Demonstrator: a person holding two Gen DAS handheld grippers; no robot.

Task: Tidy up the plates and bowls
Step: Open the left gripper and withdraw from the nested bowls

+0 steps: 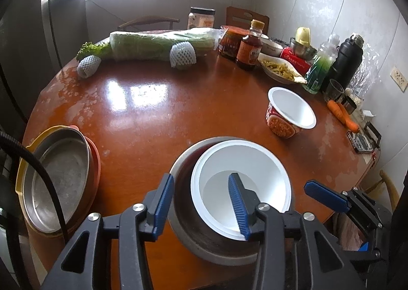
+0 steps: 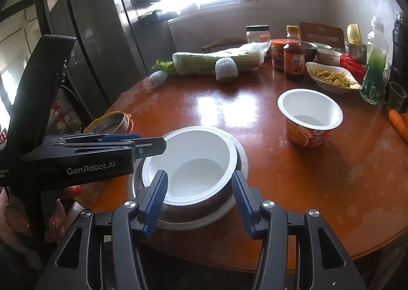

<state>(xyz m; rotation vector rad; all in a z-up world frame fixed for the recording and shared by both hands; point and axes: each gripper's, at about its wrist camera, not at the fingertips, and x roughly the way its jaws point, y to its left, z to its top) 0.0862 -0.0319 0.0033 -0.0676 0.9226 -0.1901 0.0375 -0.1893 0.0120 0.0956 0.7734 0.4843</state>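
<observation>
Far left: stacked plates (image 1: 61, 183). Centre: white cup (image 1: 241, 188) nested in steel bowl (image 1: 183, 213), near table edge. Left gripper (image 1: 201, 203) wide, straddling both rims; right gripper (image 2: 200, 200) wide around the cup. Cup likely light, thin-walled; pinch the rim gently.

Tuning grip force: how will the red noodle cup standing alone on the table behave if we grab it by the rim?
The red noodle cup looks empty with thin walls, so probably very light and apt to flex or dent under a firm pinch. It narrows toward the base, so a sideways push may tip it. The glossy table suggests it could also slide easily.
</observation>
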